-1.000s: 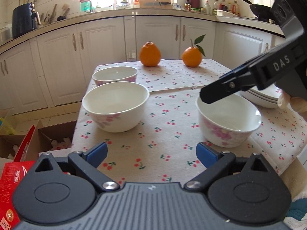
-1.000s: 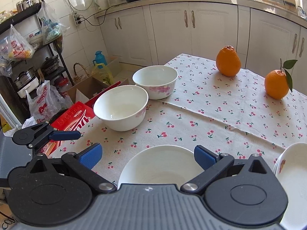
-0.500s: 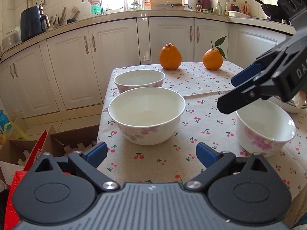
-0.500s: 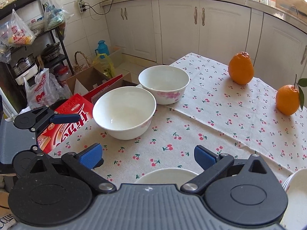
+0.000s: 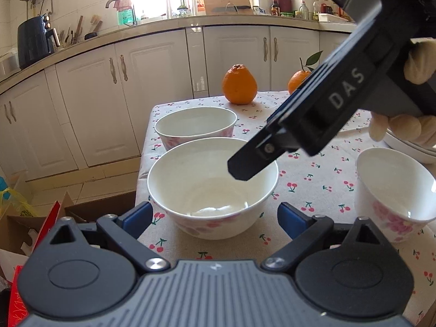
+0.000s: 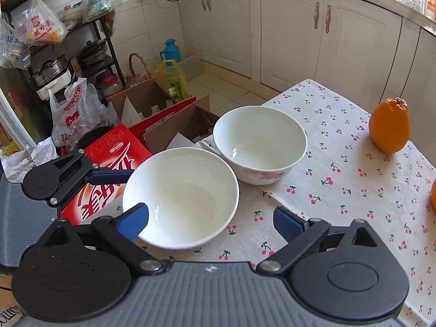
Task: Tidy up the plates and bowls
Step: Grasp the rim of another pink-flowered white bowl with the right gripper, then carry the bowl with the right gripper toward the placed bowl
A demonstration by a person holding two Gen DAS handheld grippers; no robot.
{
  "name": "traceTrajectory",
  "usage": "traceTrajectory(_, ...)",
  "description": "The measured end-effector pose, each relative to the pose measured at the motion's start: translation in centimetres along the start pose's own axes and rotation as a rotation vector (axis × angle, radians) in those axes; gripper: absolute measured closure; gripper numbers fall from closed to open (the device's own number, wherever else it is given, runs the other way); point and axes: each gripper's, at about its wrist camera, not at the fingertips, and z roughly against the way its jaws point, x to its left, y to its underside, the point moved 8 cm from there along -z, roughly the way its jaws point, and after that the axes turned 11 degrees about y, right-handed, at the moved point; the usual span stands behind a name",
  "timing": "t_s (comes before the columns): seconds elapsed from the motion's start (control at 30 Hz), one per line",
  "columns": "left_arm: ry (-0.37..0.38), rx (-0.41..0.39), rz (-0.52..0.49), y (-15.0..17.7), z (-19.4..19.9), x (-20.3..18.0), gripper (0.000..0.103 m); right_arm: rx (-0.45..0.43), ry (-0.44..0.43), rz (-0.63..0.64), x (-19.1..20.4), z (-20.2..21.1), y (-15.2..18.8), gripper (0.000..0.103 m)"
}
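Observation:
Three white bowls with pink flowers stand on the cherry-print tablecloth. The near-left bowl (image 5: 214, 188) (image 6: 181, 197) lies between the open fingers of my left gripper (image 5: 215, 219), which is empty. My right gripper (image 6: 211, 222) is open and empty, hovering just above this bowl's rim; it shows in the left wrist view (image 5: 313, 125). A second bowl (image 5: 195, 127) (image 6: 260, 144) stands behind it. A third bowl (image 5: 395, 190) is at the right. Stacked plates (image 5: 408, 147) sit at the far right, partly hidden by the hand.
Two oranges (image 5: 239, 84) (image 5: 298, 81) stand at the table's far edge. The table's left edge (image 5: 143, 158) drops to cardboard boxes and a red carton (image 6: 109, 169) on the floor. White cabinets (image 5: 122, 95) stand behind.
Both grippers moved left to the near-left bowl. My left gripper now straddles it, and my right gripper left the right bowl and hangs over this one.

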Motion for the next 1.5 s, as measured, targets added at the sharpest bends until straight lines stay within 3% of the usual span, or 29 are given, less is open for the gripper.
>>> traceTrajectory(0.2, 0.009, -0.002, 0.021, -0.1, -0.4, 0.5, 0.008, 0.043, -0.029, 0.02, 0.4, -2.1, -0.5, 0.022)
traceTrajectory(0.5, 0.03, -0.001, 0.034, -0.1, -0.5, 0.6, 0.01, 0.055, -0.063, 0.009, 0.9, -3.1, -0.8, 0.033)
traceTrajectory(1.07, 0.04, 0.001, 0.032, -0.7, 0.1, 0.4, 0.01, 0.042, -0.089, -0.01, 0.8, -2.1, -1.1, 0.035)
traceTrajectory(1.5, 0.073, -0.008, 0.015, -1.7, 3.2, -2.2, 0.01, 0.041, -0.07, -0.044, 1.3, 1.9, 0.6, 0.035)
